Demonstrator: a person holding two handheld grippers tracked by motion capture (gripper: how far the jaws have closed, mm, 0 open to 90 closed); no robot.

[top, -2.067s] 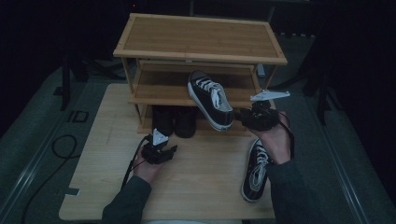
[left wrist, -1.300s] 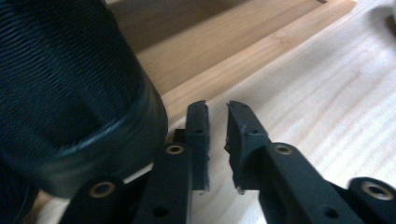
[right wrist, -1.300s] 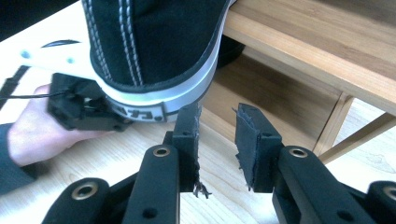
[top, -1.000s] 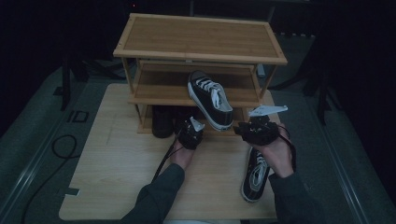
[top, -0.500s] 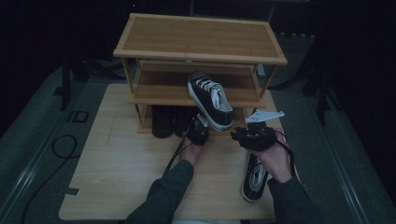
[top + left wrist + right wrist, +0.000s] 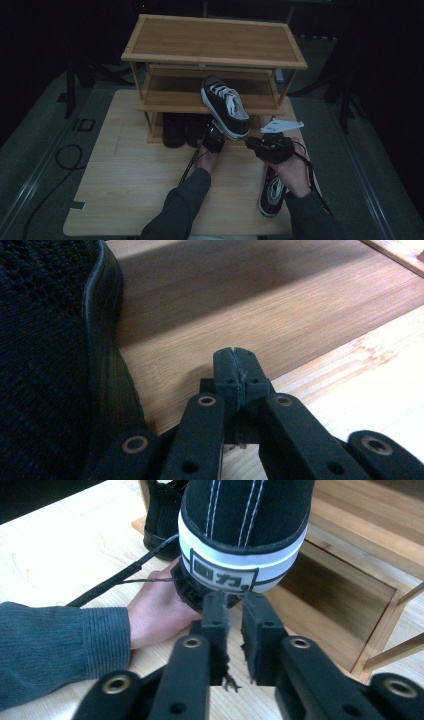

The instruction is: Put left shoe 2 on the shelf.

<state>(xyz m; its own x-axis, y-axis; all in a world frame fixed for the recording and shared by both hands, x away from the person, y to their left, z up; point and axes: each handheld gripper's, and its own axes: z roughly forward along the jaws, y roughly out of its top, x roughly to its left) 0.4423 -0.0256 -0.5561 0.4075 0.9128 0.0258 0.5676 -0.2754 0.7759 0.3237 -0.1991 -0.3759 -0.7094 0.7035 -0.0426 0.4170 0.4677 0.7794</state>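
Since earlier frame, L gripper (image 6: 216,140) moved fwd from mid-table to just under sneaker (image 6: 225,106) heel; jaws pressed together, empty. R gripper (image 6: 264,147) sits at the heel, jaws slightly apart, holding nothing. Sneaker overhangs middle shelf (image 6: 165,102) of rack; risk: a nudge from below tips it off.

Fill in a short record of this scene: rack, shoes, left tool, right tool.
rack: wooden rack standing on the table
shoe on shelf: black sneaker lies askew on the middle shelf, heel overhanging its front edge
shoe on table: second sneaker under the right forearm
bottom shelf: dark shoes
left tool: jaws shut, empty, below the sneaker's heel
right tool: jaws slightly apart, at the heel, not gripping
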